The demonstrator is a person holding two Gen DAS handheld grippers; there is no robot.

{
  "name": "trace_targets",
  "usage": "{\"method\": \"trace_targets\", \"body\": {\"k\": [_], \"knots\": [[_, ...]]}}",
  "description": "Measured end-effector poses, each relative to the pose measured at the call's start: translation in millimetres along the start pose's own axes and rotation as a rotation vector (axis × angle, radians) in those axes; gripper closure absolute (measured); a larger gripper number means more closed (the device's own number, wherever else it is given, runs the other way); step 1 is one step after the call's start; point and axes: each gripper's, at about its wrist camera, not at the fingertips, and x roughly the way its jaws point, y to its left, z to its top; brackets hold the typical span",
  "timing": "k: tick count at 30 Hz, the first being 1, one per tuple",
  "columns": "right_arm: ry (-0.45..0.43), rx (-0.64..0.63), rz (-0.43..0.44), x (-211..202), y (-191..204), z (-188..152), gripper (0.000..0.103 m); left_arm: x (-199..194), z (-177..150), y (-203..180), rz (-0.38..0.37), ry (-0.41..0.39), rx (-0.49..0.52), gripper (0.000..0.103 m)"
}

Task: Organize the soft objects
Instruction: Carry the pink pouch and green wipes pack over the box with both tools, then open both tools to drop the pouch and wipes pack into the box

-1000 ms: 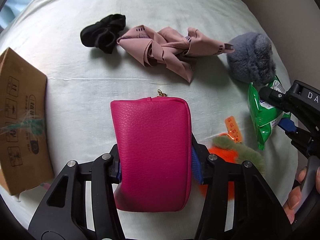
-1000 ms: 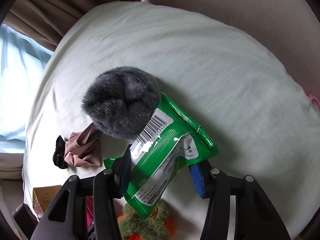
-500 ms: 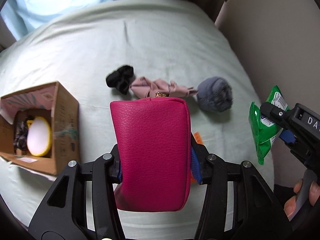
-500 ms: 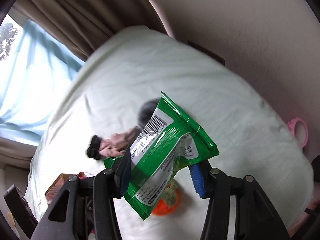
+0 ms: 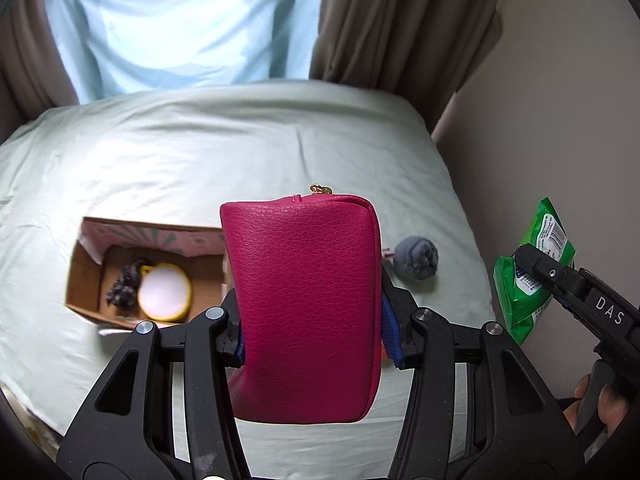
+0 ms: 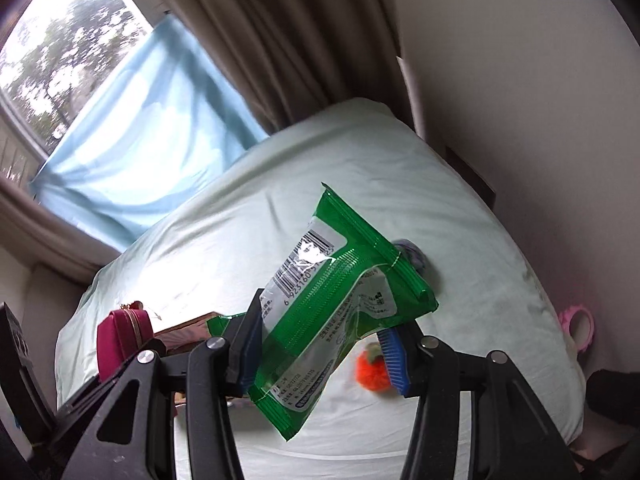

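Observation:
My left gripper (image 5: 312, 332) is shut on a magenta leather pouch (image 5: 306, 304) and holds it high above the bed. My right gripper (image 6: 320, 356) is shut on a green wipes packet (image 6: 332, 300), also lifted; the packet shows at the right of the left wrist view (image 5: 528, 280). An open cardboard box (image 5: 148, 268) lies on the bed at the left, holding a yellow-rimmed round item and a dark fuzzy item. A grey pompom (image 5: 416, 258) lies on the sheet to the right of the pouch. An orange and green plush (image 6: 372, 372) lies below the right gripper.
The pale green bed sheet (image 5: 200, 152) spreads below both grippers. Brown curtains (image 5: 380, 20) and a blue sheer curtain stand beyond the bed. A beige wall (image 5: 560, 120) borders the bed's right side. A pink ring-shaped item (image 6: 580, 324) lies by the bed's right edge.
Both grippers have risen well above the bed with their loads. The box has come fully into the left wrist view, and the black and pink cloths have gone behind the pouch.

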Motion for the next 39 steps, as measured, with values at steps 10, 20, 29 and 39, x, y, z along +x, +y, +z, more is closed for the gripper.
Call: {"method": "trace_targets", "body": {"k": [10, 20, 29, 39], "knots": [[-0.024, -0.137, 0.063, -21, 121, -18, 0.056, -74, 24, 104, 0.005, -0.070, -0.015, 0.057], [0.074, -0.206, 0.090, 34, 255, -53, 0.056, -78, 41, 242, 0.002, -0.020, 0.006, 0.057], [0.199, -0.305, 0.070, 133, 324, -85, 0.056, -13, 50, 331, 0.054, 0.104, 0.019, 0.057], [0.411, -0.320, 0.024, 246, 311, -116, 0.056, 88, 26, 353, 0.059, 0.295, 0.025, 0.057]]}}
